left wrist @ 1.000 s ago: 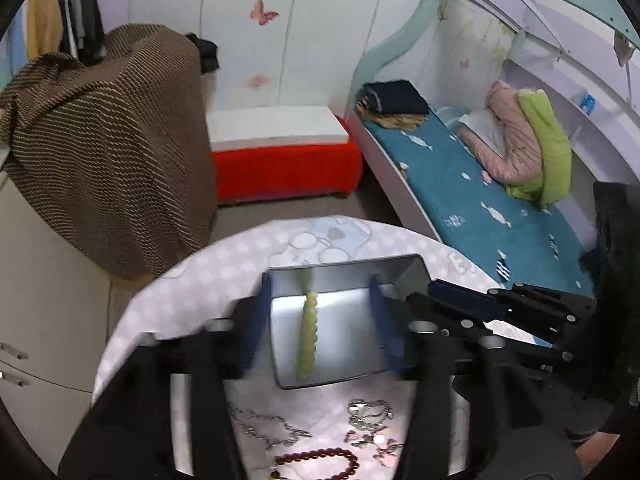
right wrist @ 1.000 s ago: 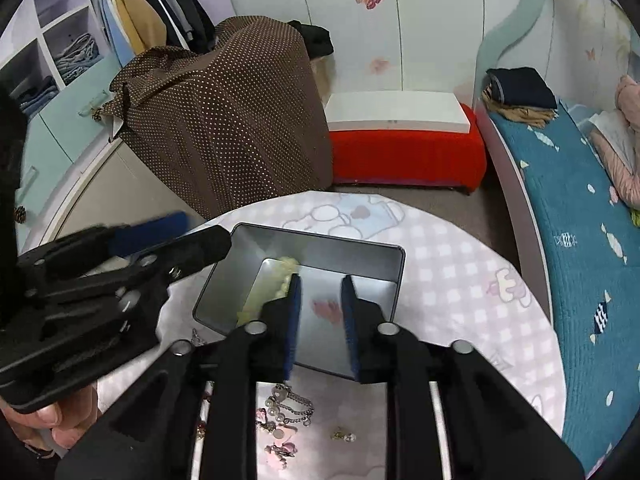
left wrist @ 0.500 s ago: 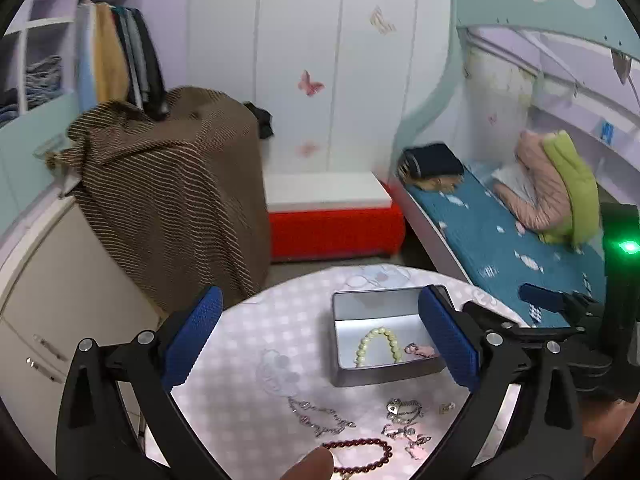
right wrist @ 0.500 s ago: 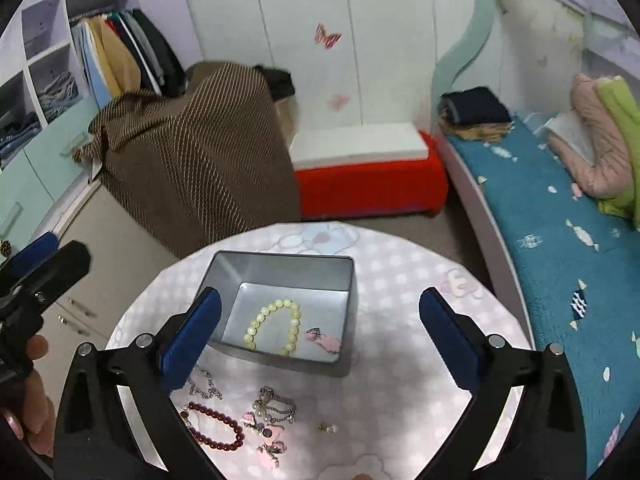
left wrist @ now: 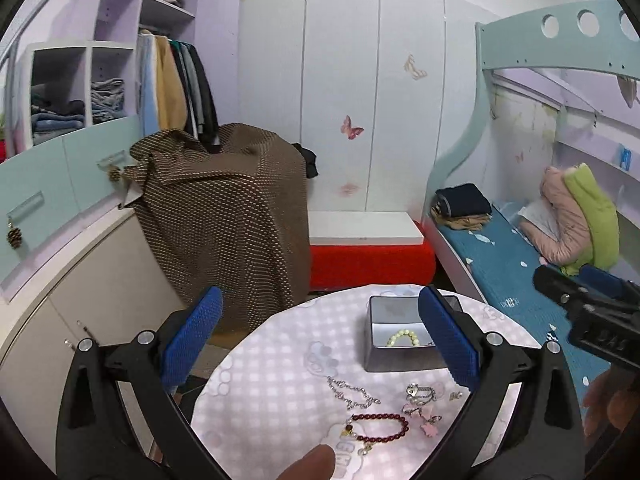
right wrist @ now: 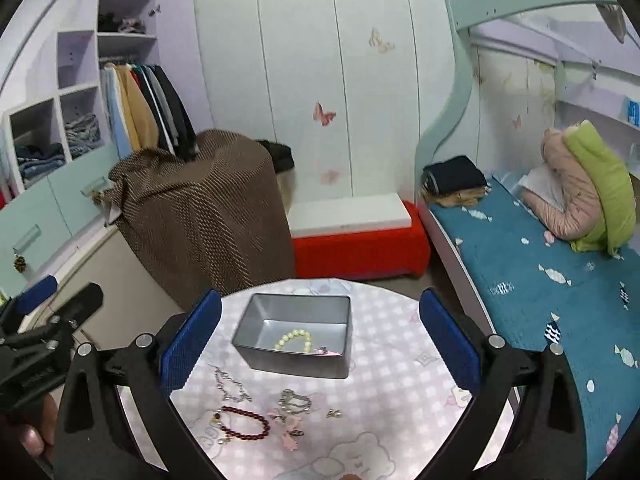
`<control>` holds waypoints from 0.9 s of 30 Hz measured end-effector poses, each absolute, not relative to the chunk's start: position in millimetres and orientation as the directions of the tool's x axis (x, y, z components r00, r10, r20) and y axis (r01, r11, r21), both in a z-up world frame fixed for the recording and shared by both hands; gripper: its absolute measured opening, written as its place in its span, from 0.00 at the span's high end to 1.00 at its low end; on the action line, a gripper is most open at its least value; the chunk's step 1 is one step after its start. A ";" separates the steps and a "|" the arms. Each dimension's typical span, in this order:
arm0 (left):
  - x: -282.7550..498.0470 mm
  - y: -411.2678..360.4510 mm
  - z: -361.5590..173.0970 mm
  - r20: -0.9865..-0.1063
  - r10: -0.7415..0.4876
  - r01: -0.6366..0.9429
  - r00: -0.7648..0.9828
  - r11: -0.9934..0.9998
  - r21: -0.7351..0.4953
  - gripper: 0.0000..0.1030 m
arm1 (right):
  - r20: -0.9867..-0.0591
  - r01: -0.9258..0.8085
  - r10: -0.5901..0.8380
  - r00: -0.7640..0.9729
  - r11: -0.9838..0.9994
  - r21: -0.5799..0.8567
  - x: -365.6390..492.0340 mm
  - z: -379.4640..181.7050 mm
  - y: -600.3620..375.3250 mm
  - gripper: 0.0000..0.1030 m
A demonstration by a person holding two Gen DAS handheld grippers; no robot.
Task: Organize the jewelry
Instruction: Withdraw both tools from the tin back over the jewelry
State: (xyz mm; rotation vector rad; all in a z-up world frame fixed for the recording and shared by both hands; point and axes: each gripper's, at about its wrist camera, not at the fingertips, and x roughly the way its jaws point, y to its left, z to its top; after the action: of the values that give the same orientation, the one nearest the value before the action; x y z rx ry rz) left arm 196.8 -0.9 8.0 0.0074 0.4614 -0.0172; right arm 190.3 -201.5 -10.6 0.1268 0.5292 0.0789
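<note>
Jewelry tin (right wrist: 296,362) below both grippers (left wrist: 320,340) (right wrist: 320,340), jaws wide.

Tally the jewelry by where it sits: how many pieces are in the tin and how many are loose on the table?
In the metal tin: 2, the pale bead bracelet and a small pink piece.
Loose on the table: 5, the dark red bead bracelet, silver chain, silver bracelet, pink charm piece and small charm.
Total: 7.
</note>
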 end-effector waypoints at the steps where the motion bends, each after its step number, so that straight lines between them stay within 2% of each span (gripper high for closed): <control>1: 192.2 0.7 9.1 -0.443 -0.015 0.016 0.896 1.000 -0.002 0.05 | -0.490 -0.044 0.105 0.866 0.990 0.134 185.5 -7.8 -199.2 0.07; 11: 163.3 9.4 -0.9 -0.472 -0.029 0.012 0.881 0.999 -0.039 0.05 | -0.466 -0.045 0.101 0.879 0.991 0.129 152.0 -7.6 -192.3 0.07; 19: 149.1 14.6 -24.5 -0.514 -0.027 0.003 0.857 0.999 -0.048 0.05 | -0.492 -0.021 0.084 0.867 0.991 0.131 139.0 -20.3 -202.2 0.07; 27: 143.0 14.3 -34.9 -0.517 -0.025 0.014 0.856 1.000 -0.024 0.05 | -0.501 -0.022 0.079 0.862 0.993 0.119 135.4 -25.3 -202.6 0.07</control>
State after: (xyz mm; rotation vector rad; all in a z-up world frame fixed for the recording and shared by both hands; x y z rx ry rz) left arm 143.0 14.3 -34.9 -0.0196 0.5434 -0.0203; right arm 135.4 -202.6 -25.3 0.1101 0.5298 0.0533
